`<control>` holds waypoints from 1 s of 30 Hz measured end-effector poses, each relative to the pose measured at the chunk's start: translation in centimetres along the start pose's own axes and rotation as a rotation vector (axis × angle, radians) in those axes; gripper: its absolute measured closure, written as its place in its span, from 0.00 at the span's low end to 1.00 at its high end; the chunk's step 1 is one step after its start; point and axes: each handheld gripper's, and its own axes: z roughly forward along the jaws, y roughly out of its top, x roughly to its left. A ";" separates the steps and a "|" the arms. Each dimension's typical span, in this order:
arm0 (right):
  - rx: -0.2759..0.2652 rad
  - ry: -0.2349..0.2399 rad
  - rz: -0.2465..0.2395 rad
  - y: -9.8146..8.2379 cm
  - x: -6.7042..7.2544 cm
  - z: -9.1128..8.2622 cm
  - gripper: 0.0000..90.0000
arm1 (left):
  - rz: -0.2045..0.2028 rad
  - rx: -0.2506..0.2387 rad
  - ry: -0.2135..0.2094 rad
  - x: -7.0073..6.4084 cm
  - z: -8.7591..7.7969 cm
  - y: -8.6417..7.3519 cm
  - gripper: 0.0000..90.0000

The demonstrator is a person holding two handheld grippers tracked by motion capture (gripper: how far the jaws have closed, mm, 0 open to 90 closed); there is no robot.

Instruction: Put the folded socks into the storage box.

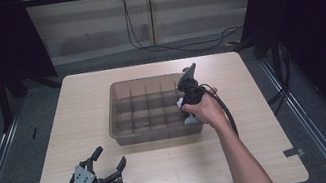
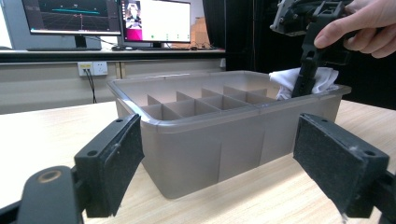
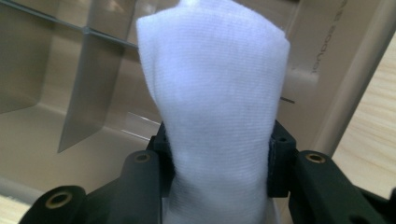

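A translucent grey box (image 1: pixel 153 135) divided into several compartments stands in the middle of the table. My right gripper (image 1: pixel 187 110) points down over the box's near right corner, shut on a folded white cloth (image 3: pixel 215 93). In the right gripper view its pads press the cloth from both sides just above a corner compartment (image 3: pixel 299 79). The left gripper view shows the cloth (image 2: pixel 327 77) bulging above the box rim (image 2: pixel 210 116) under the right gripper (image 2: pixel 306 74). My left gripper (image 1: pixel 110 156) rests at the table's front left, open with nothing between its pads (image 2: pixel 112 158).
The wooden table (image 1: pixel 260 135) has bare surface in front of and beside the box. Monitors (image 2: pixel 154 21) and a wall socket (image 2: pixel 92 68) stand beyond the table. A cable (image 1: pixel 225 111) trails from the right gripper along the forearm.
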 end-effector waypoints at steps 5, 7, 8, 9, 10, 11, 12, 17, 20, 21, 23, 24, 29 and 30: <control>0.047 -0.060 0.020 0.5 0.6 0.5 0.64 | -0.012 -0.009 -0.010 -0.1 0.0 0.0 0.17; 0.052 -0.071 0.021 0.6 0.7 0.6 0.64 | -0.006 -0.005 -0.011 0.0 0.0 0.0 0.17; 0.057 -0.073 0.024 0.6 0.8 0.6 0.64 | -0.010 -0.008 -0.010 0.0 0.0 0.0 0.17; 0.063 -0.084 0.018 0.6 0.9 0.8 0.64 | -0.011 -0.010 -0.010 -0.1 0.0 0.0 0.17; 0.071 -0.095 0.011 0.5 1.0 1.0 0.64 | -0.011 -0.010 -0.010 -0.1 0.0 0.0 0.17; 0.082 -0.105 0.007 0.6 1.2 1.2 0.64 | -0.011 -0.010 -0.010 -0.1 0.0 0.0 0.17; 0.096 -0.113 0.006 0.6 1.3 1.5 0.64 | -0.011 -0.010 -0.010 -0.1 0.0 0.0 0.17; 0.120 -0.138 -0.011 0.8 1.5 1.8 0.64 | -0.012 -0.010 -0.010 -0.1 0.0 0.0 0.17; 0.129 -0.137 -0.004 0.9 1.6 1.8 0.64 | -0.012 -0.010 -0.010 -0.1 0.0 0.0 0.17; 0.132 -0.141 -0.006 1.0 1.6 1.9 0.62 | -0.011 -0.010 -0.010 -0.1 0.0 0.0 0.17; 0.132 -0.149 -0.016 0.9 1.7 1.8 0.61 | -0.011 -0.010 -0.010 -0.1 0.0 0.0 0.17; 0.126 -0.144 -0.017 0.9 1.6 1.8 0.60 | -0.011 -0.010 -0.010 -0.1 0.0 0.0 0.17; 0.077 -0.167 -0.047 0.5 1.9 1.2 0.59 | -0.012 -0.010 -0.011 -0.1 0.0 0.0 0.17; 0.066 -0.172 -0.050 0.4 2.0 1.1 0.58 | -0.011 -0.010 -0.010 -0.1 0.0 0.0 0.17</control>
